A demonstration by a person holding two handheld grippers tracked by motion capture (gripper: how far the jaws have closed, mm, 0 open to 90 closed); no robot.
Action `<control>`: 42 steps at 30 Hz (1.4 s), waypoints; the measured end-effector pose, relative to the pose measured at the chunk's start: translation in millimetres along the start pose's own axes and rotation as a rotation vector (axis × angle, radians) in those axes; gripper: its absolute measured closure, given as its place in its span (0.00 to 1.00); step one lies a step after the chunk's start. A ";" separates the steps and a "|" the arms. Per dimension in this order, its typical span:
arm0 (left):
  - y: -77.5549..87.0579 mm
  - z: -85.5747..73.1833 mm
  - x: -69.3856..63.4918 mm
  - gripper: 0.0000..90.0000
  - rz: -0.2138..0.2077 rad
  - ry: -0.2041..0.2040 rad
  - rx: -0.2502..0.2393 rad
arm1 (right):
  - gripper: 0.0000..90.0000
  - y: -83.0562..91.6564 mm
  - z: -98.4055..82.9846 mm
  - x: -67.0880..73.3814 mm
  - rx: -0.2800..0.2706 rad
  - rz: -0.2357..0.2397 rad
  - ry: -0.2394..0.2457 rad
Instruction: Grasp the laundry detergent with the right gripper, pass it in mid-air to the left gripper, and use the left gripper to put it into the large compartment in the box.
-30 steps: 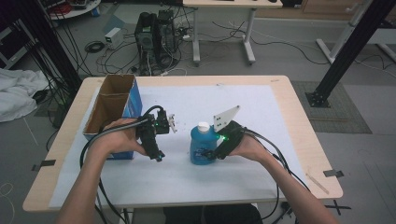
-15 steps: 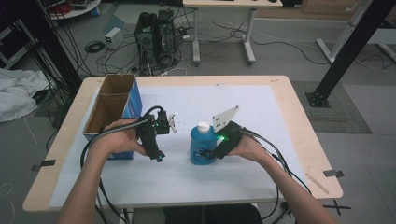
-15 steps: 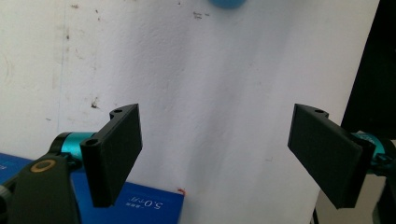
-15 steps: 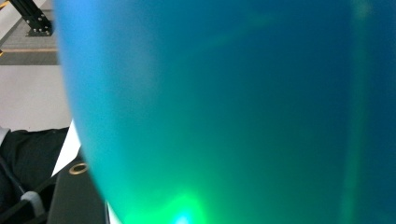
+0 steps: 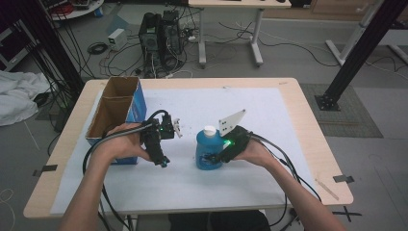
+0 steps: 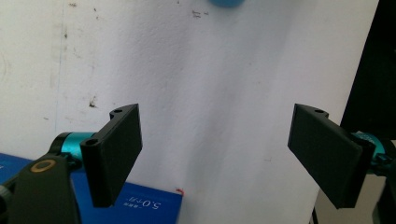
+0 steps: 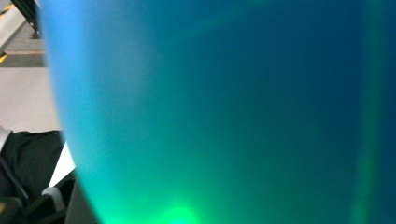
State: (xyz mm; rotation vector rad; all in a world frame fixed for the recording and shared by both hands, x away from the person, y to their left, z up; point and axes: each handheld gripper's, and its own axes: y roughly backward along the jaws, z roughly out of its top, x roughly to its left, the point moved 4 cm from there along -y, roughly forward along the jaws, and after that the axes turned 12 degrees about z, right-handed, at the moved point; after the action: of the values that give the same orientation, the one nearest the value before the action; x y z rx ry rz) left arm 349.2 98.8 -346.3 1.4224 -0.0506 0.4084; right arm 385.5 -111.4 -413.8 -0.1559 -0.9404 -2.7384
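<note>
Blue liquid, lit green from below, crowds the right gripper view: the blue bottle sits hard against that camera, too near to show the jaws. From the high view the right gripper is at the bottle's right flank, low on its body. Its jaws have just been closing with the bottle between them; whether the pads now press on it I cannot tell. The grey three-cornered plate stands above the gripper, just right of the bottle's white cap. The bottle is upright on the white table cover, near the middle of the table.

Left of the bottle, apart from it, the left gripper points down at the cover, held in the person's left hand. In the left gripper view its two black jaws stand wide apart with nothing between them but bare, slightly marked white cover; the bottle's base shows at the top edge, well beyond the fingertips.

Further left of the bottle, past the left hand, an open cardboard box with blue sides stands on the table's left part; its blue printed face shows at the bottom of the left gripper view.

Cables trail from the right gripper, away from the bottle, toward the table's near edge.
</note>
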 end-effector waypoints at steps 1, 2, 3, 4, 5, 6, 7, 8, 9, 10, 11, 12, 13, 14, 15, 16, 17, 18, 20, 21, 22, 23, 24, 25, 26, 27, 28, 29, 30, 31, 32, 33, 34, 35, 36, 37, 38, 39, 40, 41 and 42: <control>0.0 -0.1 -0.1 0.20 0.000 -0.001 0.001 | 0.41 -0.2 -0.1 -0.1 0.000 0.003 -0.003; -0.2 -0.2 -0.1 0.20 0.000 -0.001 0.001 | 0.42 -0.8 -0.1 -0.1 -0.005 0.005 -0.007; -0.4 -0.3 -0.1 0.20 0.001 0.001 0.001 | 0.44 -0.6 -0.6 -0.7 0.001 0.009 -0.003; -0.2 -0.4 -0.1 0.20 -0.001 -0.002 0.002 | 0.45 -1.2 -1.2 -0.3 0.002 0.022 -0.004; -0.3 -0.4 -0.2 0.20 0.000 -0.002 0.001 | 0.45 -1.4 -1.4 -0.4 -0.001 0.024 -0.010; -0.1 -0.5 -0.3 0.20 0.000 0.000 0.001 | 0.45 -1.6 -1.4 -1.9 -0.004 0.015 0.002; 0.0 -0.5 -0.3 0.20 0.000 -0.001 0.001 | 0.45 -1.8 -1.5 -0.6 -0.002 0.020 -0.013; 0.1 -0.5 -0.2 0.20 0.001 -0.001 0.001 | 0.46 -1.3 -1.6 -0.7 0.000 0.026 -0.004; 0.3 -0.5 -0.1 0.20 0.001 -0.001 0.000 | 0.46 -1.3 -1.3 -0.5 -0.001 0.024 -0.004; 0.3 -0.3 0.0 0.20 0.003 0.001 -0.002 | 0.46 -1.5 -1.2 -0.4 0.001 0.019 -0.002; 0.5 -0.2 0.0 0.20 0.003 0.002 -0.003 | 0.47 -1.2 -1.3 0.3 0.003 0.021 0.001; 0.7 0.0 0.2 0.20 0.003 0.001 -0.004 | 0.47 -1.2 -1.3 0.0 0.002 0.016 0.007; 1.1 0.3 0.3 0.20 0.005 0.001 -0.005 | 0.47 -1.2 -1.5 -0.1 0.004 0.013 0.013; 1.4 0.5 0.4 0.20 0.004 0.001 -0.005 | 0.47 -1.3 -1.4 -0.5 0.000 0.006 0.018; 1.7 0.7 0.5 0.20 0.007 0.002 -0.008 | 0.47 -0.9 -1.5 -0.5 0.000 0.012 0.024; 2.7 1.1 1.8 0.20 0.010 -0.014 -0.004 | 0.48 -0.8 -1.8 -0.4 0.003 0.015 0.024; 3.3 1.1 1.3 0.20 0.010 -0.003 -0.007 | 0.48 -1.8 -1.2 0.5 -0.006 0.006 0.006; 4.2 1.3 1.6 0.20 0.011 -0.004 -0.009 | 0.48 -1.7 -1.0 0.5 -0.009 0.006 0.007; 6.3 2.0 2.1 0.20 0.013 -0.003 -0.014 | 0.48 -1.5 -1.1 0.8 -0.007 0.007 0.005; 7.7 2.4 2.3 0.20 0.013 -0.005 -0.015 | 0.48 -1.4 -1.1 0.7 -0.007 0.006 0.008; 9.7 3.3 3.0 0.20 0.015 -0.009 -0.017 | 0.48 -1.4 -1.0 0.8 -0.006 0.006 0.009; 12.4 4.1 4.6 0.20 0.018 -0.020 -0.014 | 0.48 -1.6 -0.8 1.1 -0.006 0.004 0.006; 14.2 5.1 5.2 0.20 0.019 -0.018 -0.020 | 0.48 -1.5 -0.4 1.0 -0.004 0.002 0.008; 17.9 6.3 7.6 0.20 0.022 -0.038 -0.016 | 0.48 -1.5 -0.4 1.4 -0.001 0.006 0.011; 21.3 8.3 8.8 0.20 0.023 -0.039 -0.025 | 0.48 -1.5 0.0 1.7 0.005 -0.004 0.009; 25.0 10.5 10.2 0.20 0.026 -0.045 -0.033 | 0.48 -1.0 0.8 2.6 0.011 -0.009 0.013; 29.0 13.1 11.8 0.20 0.027 -0.052 -0.039 | 0.48 -0.3 1.2 3.3 0.020 -0.017 0.015; 33.3 15.9 13.9 0.20 0.030 -0.065 -0.043 | 0.48 0.3 1.7 3.2 0.022 -0.027 0.016; 37.0 19.3 15.2 0.20 0.031 -0.068 -0.052 | 0.48 1.8 2.1 3.7 0.020 -0.030 0.011; 42.6 25.3 16.8 0.20 0.035 -0.071 -0.067 | 0.48 3.9 2.5 3.4 0.021 -0.034 0.014; 44.4 27.5 17.4 0.20 0.035 -0.073 -0.073 | 0.48 7.5 3.7 3.9 0.020 -0.037 0.013; 48.9 33.4 18.6 0.20 0.037 -0.080 -0.084 | 0.48 8.7 4.3 3.6 0.016 -0.041 0.018; 52.0 38.5 19.5 0.20 0.038 -0.085 -0.094 | 0.48 12.1 6.0 4.4 0.005 -0.042 0.012; 54.2 42.5 20.0 0.20 0.036 -0.089 -0.101 | 0.48 14.9 7.1 4.9 0.000 -0.044 0.012; 57.1 48.1 20.2 0.20 0.034 -0.093 -0.112 | 0.48 17.0 7.9 5.2 -0.004 -0.049 0.013; 60.0 53.7 21.0 0.20 0.033 -0.103 -0.120 | 0.48 19.8 9.2 5.6 -0.013 -0.051 0.014; 62.6 59.4 21.5 0.20 0.031 -0.107 -0.131 | 0.48 22.5 9.9 5.9 -0.012 -0.054 0.016; 64.9 65.0 22.0 0.20 0.026 -0.108 -0.143 | 0.48 25.1 10.5 6.1 -0.013 -0.057 0.018; 67.2 71.7 23.0 0.20 0.017 -0.113 -0.154 | 0.48 27.3 11.2 6.2 -0.015 -0.061 0.021; 68.0 75.5 23.2 0.20 0.009 -0.111 -0.161 | 0.48 30.2 11.3 6.4 -0.007 -0.062 0.027; 68.5 80.5 23.3 0.20 0.002 -0.109 -0.169 | 0.48 31.7 11.6 7.0 -0.008 -0.063 0.028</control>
State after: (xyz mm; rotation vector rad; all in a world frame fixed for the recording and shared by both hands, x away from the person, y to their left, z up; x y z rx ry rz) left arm 366.7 33.1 -262.1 1.2765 -0.1716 0.3202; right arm 387.3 -129.8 -384.7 -0.0911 -0.9429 -2.7942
